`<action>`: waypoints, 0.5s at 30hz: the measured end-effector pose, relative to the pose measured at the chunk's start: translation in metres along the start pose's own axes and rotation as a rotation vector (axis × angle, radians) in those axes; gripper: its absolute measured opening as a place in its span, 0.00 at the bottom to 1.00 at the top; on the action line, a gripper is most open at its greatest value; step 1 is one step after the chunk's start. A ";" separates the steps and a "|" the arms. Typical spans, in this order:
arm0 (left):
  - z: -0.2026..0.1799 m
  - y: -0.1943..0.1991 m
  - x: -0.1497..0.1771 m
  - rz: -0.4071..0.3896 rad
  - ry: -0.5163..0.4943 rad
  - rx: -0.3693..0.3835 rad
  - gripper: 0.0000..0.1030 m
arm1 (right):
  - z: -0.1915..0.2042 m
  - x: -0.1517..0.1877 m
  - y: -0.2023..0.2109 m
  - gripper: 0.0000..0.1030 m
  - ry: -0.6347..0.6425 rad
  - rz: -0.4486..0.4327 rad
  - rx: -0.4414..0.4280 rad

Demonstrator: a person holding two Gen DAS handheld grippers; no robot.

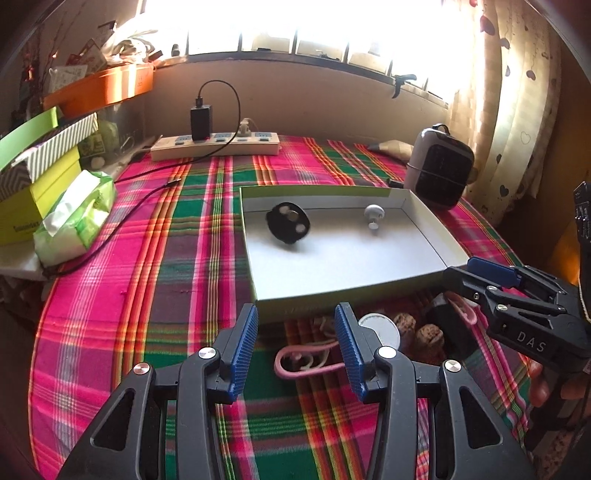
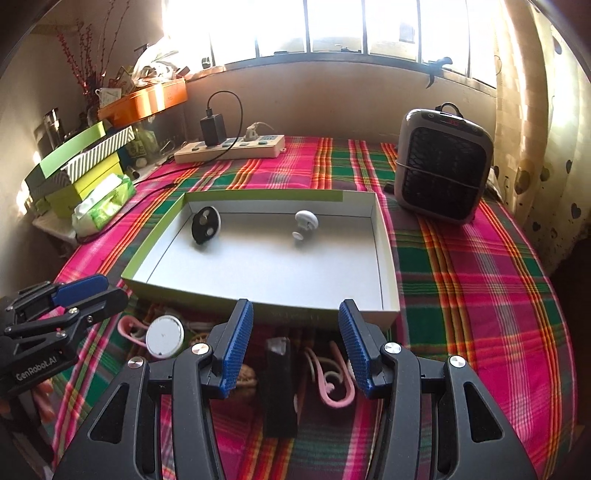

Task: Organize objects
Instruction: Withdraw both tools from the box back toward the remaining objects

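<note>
Premises: a lived-in room of a private home. The round tabletop (image 2: 480, 266) is covered with a pink, green and orange plaid cloth, a domestic furnishing. A barred window (image 2: 332, 26) runs along the far wall, with a cream curtain printed with dark hearts (image 1: 517, 110) at the right. Along the tabletop's far edge lies a white multi-socket power strip (image 2: 236, 149) carrying a black plug-in charger (image 2: 213, 129). A small grey portable heater with a black grille (image 2: 443, 166) stands at the far right edge. At the left edge are stacked green and striped cardboard boxes (image 1: 40, 162), a soft green tissue pack (image 1: 77, 218) and an orange storage tin (image 2: 147, 99).
</note>
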State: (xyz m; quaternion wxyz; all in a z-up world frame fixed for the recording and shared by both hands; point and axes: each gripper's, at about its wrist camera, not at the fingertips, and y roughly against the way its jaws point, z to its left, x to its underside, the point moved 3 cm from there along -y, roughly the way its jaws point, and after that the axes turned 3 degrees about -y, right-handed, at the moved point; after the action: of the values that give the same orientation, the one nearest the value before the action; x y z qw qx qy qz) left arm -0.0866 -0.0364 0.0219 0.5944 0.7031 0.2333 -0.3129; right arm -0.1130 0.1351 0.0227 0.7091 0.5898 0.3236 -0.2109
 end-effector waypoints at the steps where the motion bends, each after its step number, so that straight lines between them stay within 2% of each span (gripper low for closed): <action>1: 0.000 0.003 0.002 -0.005 -0.004 0.007 0.41 | 0.000 0.003 0.001 0.48 0.001 -0.002 -0.003; 8: -0.003 0.011 0.018 -0.002 -0.046 0.030 0.41 | -0.007 0.020 0.011 0.48 0.001 -0.010 -0.001; 15: 0.002 0.005 0.033 0.027 -0.046 0.032 0.41 | -0.016 0.036 0.015 0.48 -0.018 0.007 -0.001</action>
State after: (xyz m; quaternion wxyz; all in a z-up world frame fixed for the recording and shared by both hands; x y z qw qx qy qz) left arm -0.0607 -0.0402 0.0015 0.5926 0.7082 0.2048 -0.3246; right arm -0.0807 0.1567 0.0063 0.7130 0.5887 0.3154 -0.2135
